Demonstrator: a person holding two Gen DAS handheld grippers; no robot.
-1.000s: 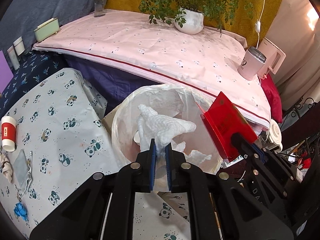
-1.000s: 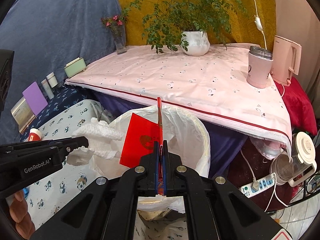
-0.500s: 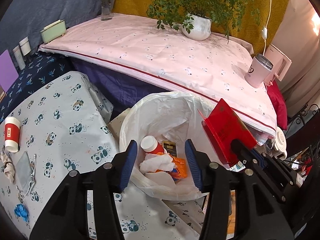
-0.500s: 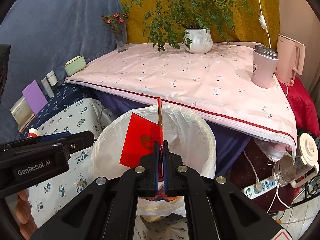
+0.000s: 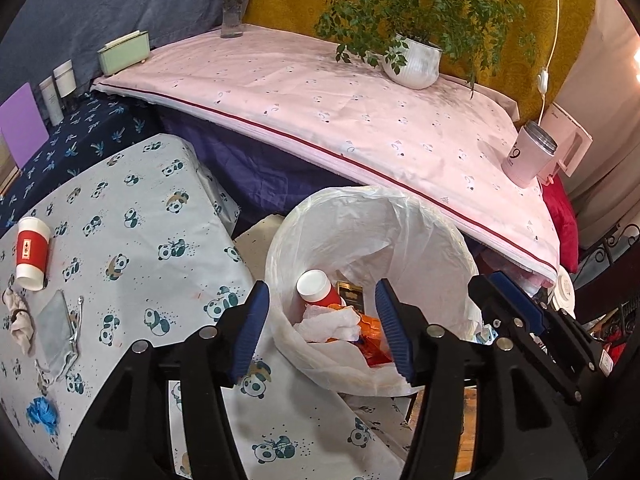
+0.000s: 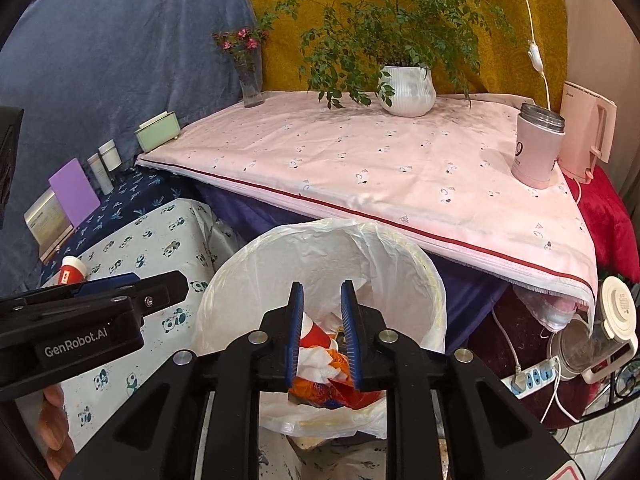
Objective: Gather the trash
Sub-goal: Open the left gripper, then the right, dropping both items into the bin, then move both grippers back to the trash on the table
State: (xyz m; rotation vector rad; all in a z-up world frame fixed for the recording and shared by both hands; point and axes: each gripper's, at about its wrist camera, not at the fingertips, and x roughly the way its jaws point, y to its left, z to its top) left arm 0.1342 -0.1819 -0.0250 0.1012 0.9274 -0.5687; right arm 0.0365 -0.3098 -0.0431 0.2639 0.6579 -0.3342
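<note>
While both grippers hang over the trash bin [image 5: 372,216], the drop-off step looks just about done. On the left gripper [image 5: 324,328] the jaws stand wide apart and are opening, with nothing held between them. On the right gripper [image 6: 322,336] the jaws are only a little way apart and are opening too, and they grip nothing. Right below both sets of jaws, down in the white bag, lie the white tissue [image 5: 330,322], a red and white cup [image 5: 316,290] and some orange wrappers [image 6: 320,390].

More trash waits on the panda table [image 5: 132,216], well off to the left of the left jaws: another paper cup [image 5: 32,252] lying on its side, a crumpled wad [image 5: 18,318] near it, and a blue scrap [image 5: 42,412]. I think the next move is to swing the empty jaws back over there, open enough to fit round one piece, and pinch it gently
</note>
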